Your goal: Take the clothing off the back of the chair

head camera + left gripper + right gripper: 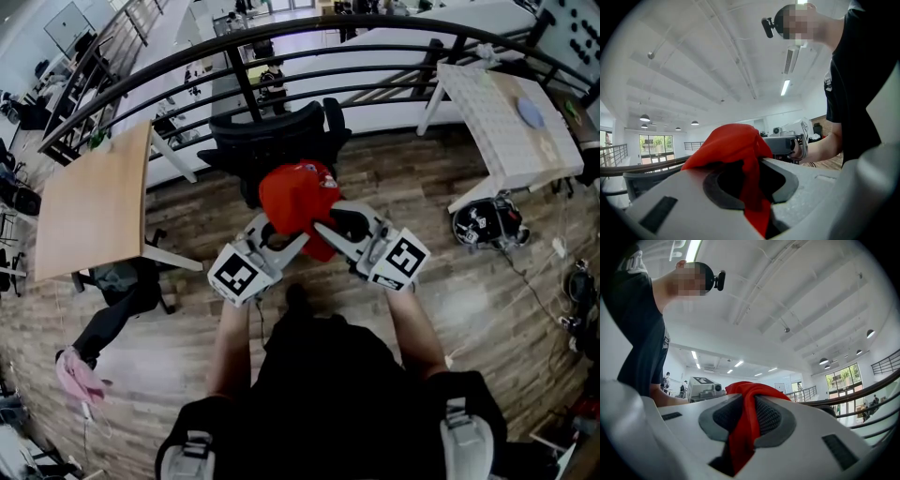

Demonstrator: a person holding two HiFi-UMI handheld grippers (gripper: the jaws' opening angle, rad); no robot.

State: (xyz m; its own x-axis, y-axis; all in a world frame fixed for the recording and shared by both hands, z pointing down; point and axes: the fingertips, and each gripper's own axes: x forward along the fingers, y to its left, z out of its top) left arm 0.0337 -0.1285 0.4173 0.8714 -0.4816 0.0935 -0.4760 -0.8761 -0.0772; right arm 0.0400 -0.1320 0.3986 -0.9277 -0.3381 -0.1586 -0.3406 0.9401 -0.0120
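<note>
A red piece of clothing (295,202) hangs bunched in the air just in front of the black office chair (272,141), clear of its backrest. My left gripper (272,228) is shut on the garment's left part, and red cloth (750,187) runs down between its pads. My right gripper (328,225) is shut on the right part, with a red fold (743,427) pinched between its dark pads. Both grippers point roughly level, toward each other, and the cloth (757,389) bulges above the jaws.
A black curved railing (281,52) runs behind the chair. A wooden table (94,202) stands at the left and a white pegboard table (511,122) at the right. A pink cloth (80,375) lies on the wooden floor at lower left, and cables and gear (487,223) lie at the right.
</note>
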